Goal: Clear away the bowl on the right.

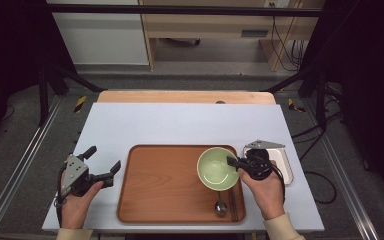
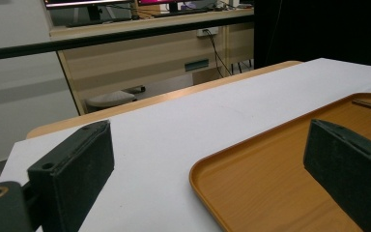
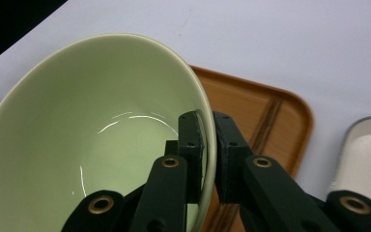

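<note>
A pale green bowl hangs over the right part of the wooden tray, tilted. My right gripper is shut on its right rim. In the right gripper view the two jaws pinch the bowl's thin rim, one pad inside and one outside, with my right gripper above the tray's corner. My left gripper rests in a hand left of the tray, jaws wide apart and holding nothing. In the left gripper view my left gripper frames the white table and the tray's near-left corner.
A metal spoon and dark chopsticks lie on the tray's front right. A white dish with a metal rim sits on the table right of the tray, partly under the right hand. The white tabletop stretches behind the tray.
</note>
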